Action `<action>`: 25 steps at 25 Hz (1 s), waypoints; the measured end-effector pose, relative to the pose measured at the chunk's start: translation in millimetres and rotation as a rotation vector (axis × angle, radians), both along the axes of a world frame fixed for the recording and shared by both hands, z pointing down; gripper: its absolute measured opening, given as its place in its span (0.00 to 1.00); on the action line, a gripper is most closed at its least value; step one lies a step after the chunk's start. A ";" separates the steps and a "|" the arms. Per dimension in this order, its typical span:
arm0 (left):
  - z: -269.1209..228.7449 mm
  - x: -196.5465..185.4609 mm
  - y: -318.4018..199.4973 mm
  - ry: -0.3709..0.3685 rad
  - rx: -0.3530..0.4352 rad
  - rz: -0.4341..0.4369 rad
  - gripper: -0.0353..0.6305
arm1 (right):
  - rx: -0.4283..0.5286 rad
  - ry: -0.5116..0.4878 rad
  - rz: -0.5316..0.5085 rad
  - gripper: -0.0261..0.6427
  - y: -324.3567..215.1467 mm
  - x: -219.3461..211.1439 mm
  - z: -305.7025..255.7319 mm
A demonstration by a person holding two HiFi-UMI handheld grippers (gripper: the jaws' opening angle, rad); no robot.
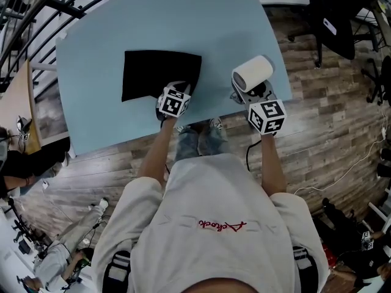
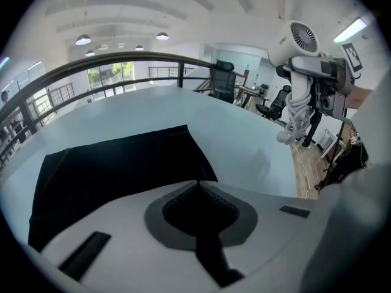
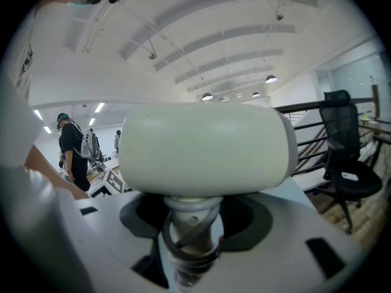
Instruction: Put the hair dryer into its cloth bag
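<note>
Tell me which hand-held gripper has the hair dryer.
The right hand-held gripper: its jaws clamp the hair dryer by its handle. The left hand-held gripper only pinches the black cloth bag at its edge.

Open-plan office or lab hall. Fittings: a pale blue tabletop (image 1: 183, 17) bounded by a curved black railing (image 2: 122, 63), black swivel office chairs (image 3: 349, 177), a wood-plank floor (image 1: 330, 102) with a loose cable (image 1: 333, 180) trailing across it, and a white beamed ceiling with round lamps (image 2: 84, 39) and strip lights. Occupants: a standing person with a backpack (image 3: 73, 151) among further desks.
</note>
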State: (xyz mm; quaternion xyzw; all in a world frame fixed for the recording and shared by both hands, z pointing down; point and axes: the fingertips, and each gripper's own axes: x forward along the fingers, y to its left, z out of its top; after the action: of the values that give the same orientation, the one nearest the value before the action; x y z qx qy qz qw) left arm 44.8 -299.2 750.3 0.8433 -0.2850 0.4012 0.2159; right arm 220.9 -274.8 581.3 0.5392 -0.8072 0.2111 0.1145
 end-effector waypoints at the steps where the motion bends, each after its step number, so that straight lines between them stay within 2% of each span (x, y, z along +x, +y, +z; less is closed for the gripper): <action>1: -0.1 -1.0 0.1 0.000 -0.003 -0.001 0.07 | 0.000 0.000 -0.002 0.40 -0.8 -1.2 -0.3; 6: -2.3 -4.1 0.3 0.007 0.006 -0.009 0.07 | 0.000 0.005 -0.015 0.40 -1.3 -5.9 -0.1; 14: -29.3 -14.3 -1.3 0.064 0.040 -0.058 0.07 | -0.011 0.034 -0.034 0.40 3.7 -8.8 4.6; 25: -68.9 -37.4 -14.4 0.148 0.092 -0.130 0.07 | -0.076 0.237 -0.205 0.40 6.9 -37.5 22.2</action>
State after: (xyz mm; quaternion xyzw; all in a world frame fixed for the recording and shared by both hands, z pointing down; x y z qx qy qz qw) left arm 7.4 -313.6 681.4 0.8593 -0.3405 0.3097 0.2230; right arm 183.4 -267.8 603.5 0.4706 -0.8302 0.1635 0.2500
